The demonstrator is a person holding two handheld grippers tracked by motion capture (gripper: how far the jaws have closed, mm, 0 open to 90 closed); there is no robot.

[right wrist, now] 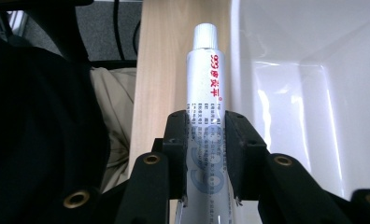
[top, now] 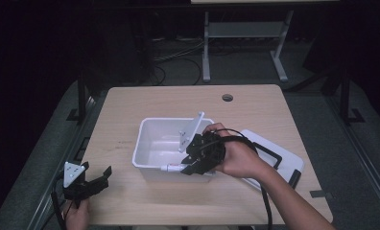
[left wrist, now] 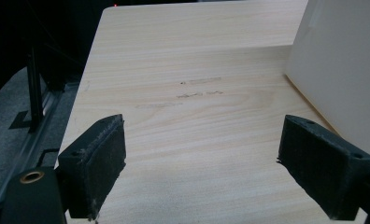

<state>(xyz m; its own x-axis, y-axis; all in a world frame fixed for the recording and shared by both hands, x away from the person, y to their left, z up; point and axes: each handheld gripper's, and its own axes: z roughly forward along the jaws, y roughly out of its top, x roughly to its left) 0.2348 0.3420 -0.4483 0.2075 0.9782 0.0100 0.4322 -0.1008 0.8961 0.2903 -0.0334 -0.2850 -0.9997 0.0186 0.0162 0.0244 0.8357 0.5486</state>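
Rectangular light wood table (top: 145, 103) with round cable hole (top: 227, 97). White rectangular plastic bin (top: 149, 129) rests mid-table, beside the right gripper's fingers (top: 190, 168); flat white lid (top: 284, 158) lies behind them.

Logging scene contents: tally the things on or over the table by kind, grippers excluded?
Bin, white: 1
Lid, white with black clips: 1
Tube, white, clamped in the right gripper at the bin's near wall: 1
Total: 3
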